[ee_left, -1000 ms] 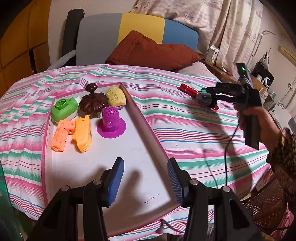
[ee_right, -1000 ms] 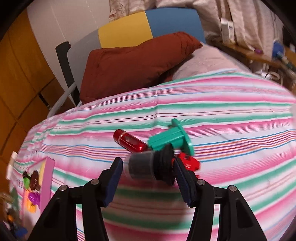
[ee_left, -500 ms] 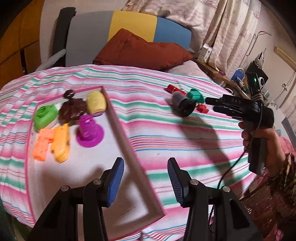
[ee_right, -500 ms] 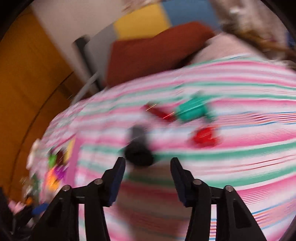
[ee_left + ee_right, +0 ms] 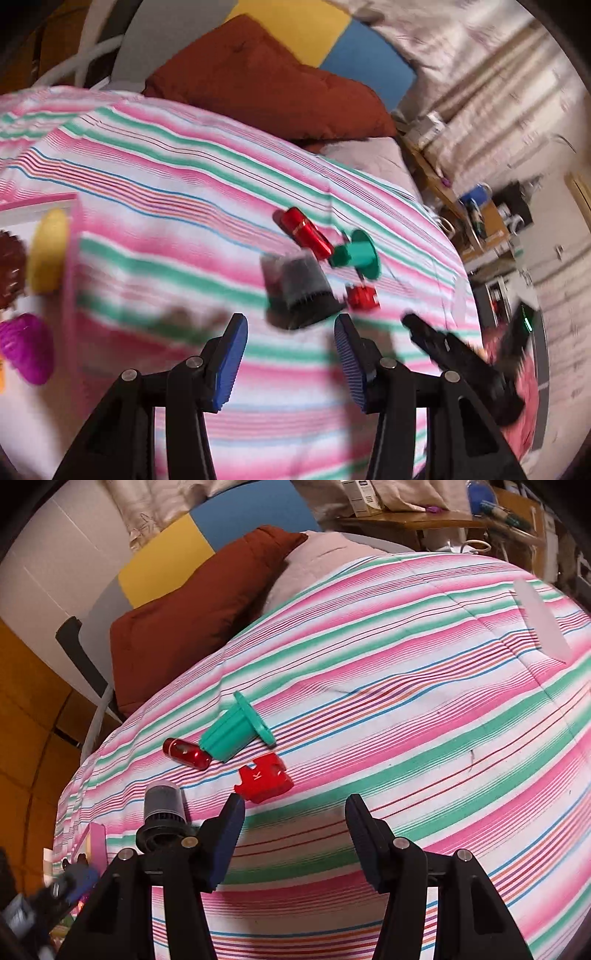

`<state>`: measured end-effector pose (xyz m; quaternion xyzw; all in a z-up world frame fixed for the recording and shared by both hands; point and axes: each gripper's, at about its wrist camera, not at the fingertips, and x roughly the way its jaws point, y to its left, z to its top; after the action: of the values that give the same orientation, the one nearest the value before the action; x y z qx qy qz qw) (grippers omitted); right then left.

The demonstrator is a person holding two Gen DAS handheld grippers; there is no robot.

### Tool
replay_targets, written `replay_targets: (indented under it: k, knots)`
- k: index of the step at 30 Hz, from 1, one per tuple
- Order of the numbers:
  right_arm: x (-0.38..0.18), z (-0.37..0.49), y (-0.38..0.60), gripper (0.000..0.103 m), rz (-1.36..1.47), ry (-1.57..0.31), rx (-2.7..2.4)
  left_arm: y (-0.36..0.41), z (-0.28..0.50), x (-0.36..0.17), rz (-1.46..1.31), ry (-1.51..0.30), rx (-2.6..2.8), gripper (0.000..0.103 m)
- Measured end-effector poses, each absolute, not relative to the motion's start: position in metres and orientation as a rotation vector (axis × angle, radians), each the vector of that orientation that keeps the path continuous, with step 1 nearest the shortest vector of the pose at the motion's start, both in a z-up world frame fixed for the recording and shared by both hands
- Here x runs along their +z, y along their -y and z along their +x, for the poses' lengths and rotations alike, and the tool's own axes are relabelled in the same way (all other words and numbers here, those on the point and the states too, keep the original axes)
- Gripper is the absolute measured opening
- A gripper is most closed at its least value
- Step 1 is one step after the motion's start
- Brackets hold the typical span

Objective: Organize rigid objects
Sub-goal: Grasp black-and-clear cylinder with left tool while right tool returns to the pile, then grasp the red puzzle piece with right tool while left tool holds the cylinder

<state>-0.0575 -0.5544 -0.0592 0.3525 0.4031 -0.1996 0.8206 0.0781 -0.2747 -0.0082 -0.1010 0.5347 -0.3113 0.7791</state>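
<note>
The striped bedspread (image 5: 406,709) fills both views, with a brown cushion (image 5: 192,627) at the upper left of the right wrist view. A pink-rimmed tray (image 5: 70,236) shows at the left edge of the left wrist view, already holding a yellow toy (image 5: 48,251), a brown toy (image 5: 11,269) and a purple toy (image 5: 26,347); that part of the sorting looks done. Four things lie loose on the cover and seem to be what is left: a dark cap (image 5: 299,291), a green funnel-shaped piece (image 5: 236,731), a red capsule (image 5: 186,754) and a small red block (image 5: 263,778).

The left claw (image 5: 291,363) is released, nothing between its blue pads; the dark cap lies just above the gap, at the frame's centre, blurred. The right claw (image 5: 295,840) is likewise released and empty; the red block sits just above its left finger, the dark cap stands at the lower left beside that finger, outside the jaws.
</note>
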Motion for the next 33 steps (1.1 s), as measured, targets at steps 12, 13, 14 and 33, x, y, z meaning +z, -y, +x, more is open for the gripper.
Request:
replay_targets:
  k: [12, 13, 14, 33]
  knots:
    - [-0.053, -0.058, 0.561, 0.058, 0.75, -0.835, -0.43, 0.359, 0.11, -0.049, -0.114, -1.268, -0.645, 0.06]
    - [-0.053, -0.058, 0.562, 0.058, 0.748, -0.833, -0.435, 0.36, 0.106, -0.05, -0.108, -1.251, -0.65, 0.06]
    - [-0.053, -0.058, 0.562, 0.058, 0.751, -0.831, -0.437, 0.361, 0.104, -0.049, -0.096, -1.231, -0.655, 0.057]
    - [-0.057, -0.064, 0.569, 0.058, 0.799, -0.839, -0.449, 0.344, 0.003, -0.043, 0.252, -0.889, -0.797, 0.036]
